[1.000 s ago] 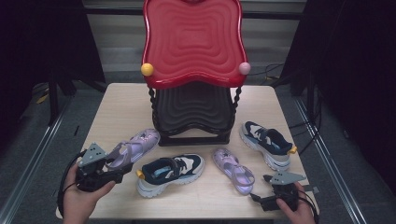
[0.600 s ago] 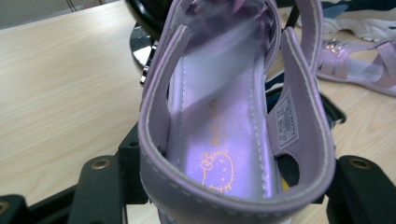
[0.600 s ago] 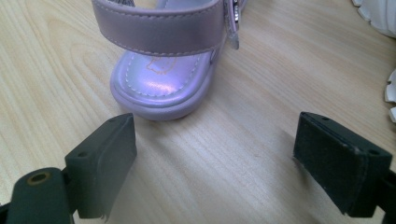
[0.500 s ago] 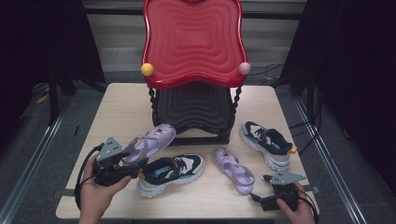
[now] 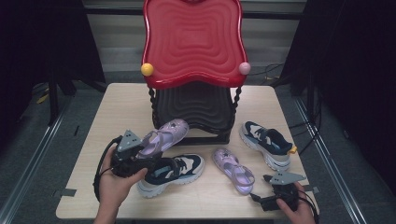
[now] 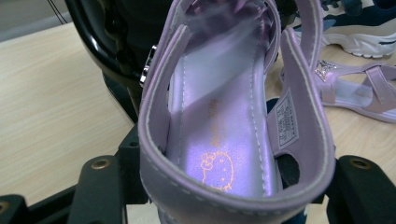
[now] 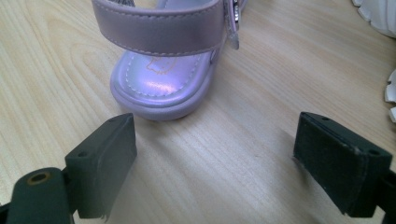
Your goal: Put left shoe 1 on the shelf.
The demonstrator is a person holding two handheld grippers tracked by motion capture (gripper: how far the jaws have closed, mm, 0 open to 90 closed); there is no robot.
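My left gripper (image 5: 142,151) is shut on the heel end of a lilac sandal (image 5: 166,134), held slightly off the table with its toe toward the black lower shelf (image 5: 191,109) of a red wavy rack (image 5: 191,42). In the left gripper view the sandal (image 6: 224,116) sits between both jaws of that gripper (image 6: 229,186). The matching lilac sandal (image 5: 233,170) lies flat on the table. My right gripper (image 5: 273,193) rests just behind its heel, open, and the right gripper view shows the sandal (image 7: 163,88) beyond the wide-apart jaws of that gripper (image 7: 215,163).
A navy and white sneaker (image 5: 170,173) lies just right of my left hand. Its pair (image 5: 267,143) lies at the right, near the rack's foot. The wooden table (image 5: 116,116) has bare room at the left and along the front edge.
My left gripper has carried the lilac sandal to the right and toward the rack, a little higher. The right gripper and the other shoes have kept still.
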